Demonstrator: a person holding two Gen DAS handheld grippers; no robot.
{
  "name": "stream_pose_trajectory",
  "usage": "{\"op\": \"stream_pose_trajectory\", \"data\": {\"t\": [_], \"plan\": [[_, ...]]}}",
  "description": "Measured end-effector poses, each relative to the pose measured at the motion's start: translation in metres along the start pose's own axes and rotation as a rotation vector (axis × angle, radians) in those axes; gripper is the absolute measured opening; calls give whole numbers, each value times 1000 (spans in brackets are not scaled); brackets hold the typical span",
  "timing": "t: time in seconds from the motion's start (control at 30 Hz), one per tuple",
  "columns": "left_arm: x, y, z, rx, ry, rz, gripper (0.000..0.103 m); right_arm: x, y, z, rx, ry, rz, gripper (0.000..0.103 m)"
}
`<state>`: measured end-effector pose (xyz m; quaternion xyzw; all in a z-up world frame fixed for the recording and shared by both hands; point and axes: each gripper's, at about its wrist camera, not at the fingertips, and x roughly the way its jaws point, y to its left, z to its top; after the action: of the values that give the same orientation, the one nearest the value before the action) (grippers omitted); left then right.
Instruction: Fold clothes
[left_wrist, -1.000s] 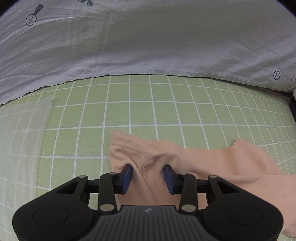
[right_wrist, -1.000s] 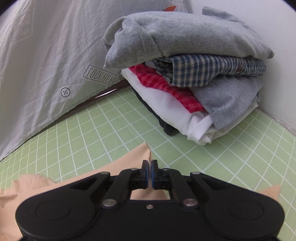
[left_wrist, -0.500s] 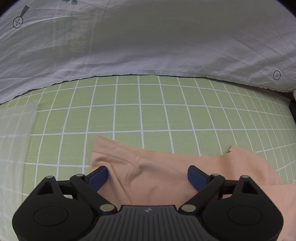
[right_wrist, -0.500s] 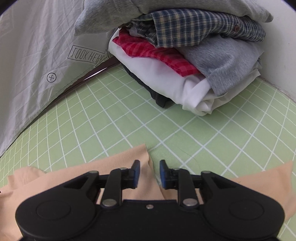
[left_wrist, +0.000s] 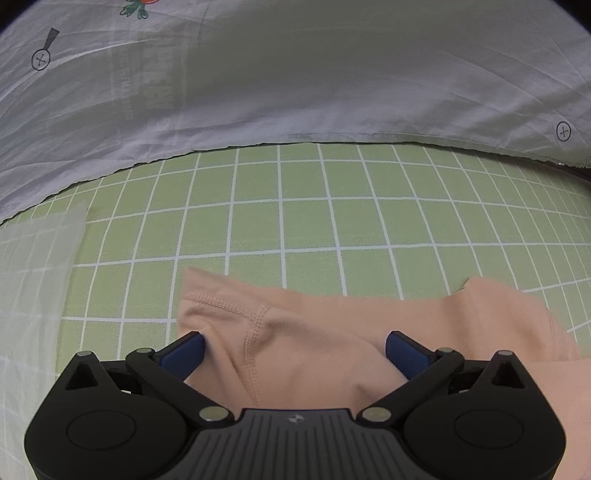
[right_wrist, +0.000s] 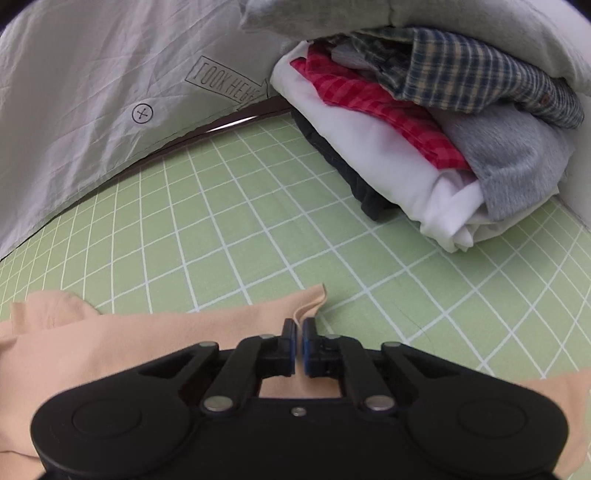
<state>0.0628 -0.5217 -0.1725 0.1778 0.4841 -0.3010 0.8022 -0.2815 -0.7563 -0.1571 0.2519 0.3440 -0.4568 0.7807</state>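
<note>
A: The left gripper (left_wrist: 295, 347) stands with its jaws spread as wide as they go, having just been opening. The peach garment (left_wrist: 314, 339) lies between the blue pads (left_wrist: 184, 350), but neither pad presses on it.

B: And that garment is down flat on the green grid mat (left_wrist: 295, 221), stitched seam and hem running up between the fingers. Over to the other side?

A: The right gripper (right_wrist: 299, 345) has its jaws pinched together on a fold of the peach garment, right at the raised corner (right_wrist: 314, 302). They parted and closed again just now, and cloth shows in the narrow slit between the pads.

B: How many layers it has there, the right wrist view doesn't quite settle; it looks like two at the tip.

A: Beyond it, a stack of folded clothes (right_wrist: 424, 129) sits on the mat against the white wall: dark piece at the bottom, white, red check, blue plaid, grey on top. A wrinkled white sheet (right_wrist: 92, 92) printed with "LOOK HERE" hangs behind.
</note>
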Motion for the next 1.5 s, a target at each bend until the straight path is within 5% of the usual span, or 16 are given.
{"op": "stream_pose_trajectory", "data": {"t": [0.23,0.47,0.63,0.9,1.07,1.17,1.23,1.4,1.5], "plan": [[-75,26,-34,-66,-106,18,103,-66,40,-9,-110,-152,186,3],[-128,39,-89,-117,-155,5,103,-136,122,-66,-393,-150,436,3],[-151,48,-108,-138,-188,-5,103,-163,131,-100,-417,-112,483,3],[-167,50,-125,-139,-185,-44,103,-171,119,-103,-340,-107,473,3],[-166,34,-146,-87,-126,-70,103,-154,126,-121,-343,31,472,4],[-164,23,-161,-48,-93,-76,103,-154,122,-131,-335,58,435,17],[-164,15,-168,-29,-75,-80,103,-157,115,-133,-320,43,413,57],[-168,-9,-177,-8,-72,-110,102,-161,83,-129,-260,5,311,90],[-166,-31,-179,34,-78,-142,94,-157,61,-134,-245,12,248,92]]}}
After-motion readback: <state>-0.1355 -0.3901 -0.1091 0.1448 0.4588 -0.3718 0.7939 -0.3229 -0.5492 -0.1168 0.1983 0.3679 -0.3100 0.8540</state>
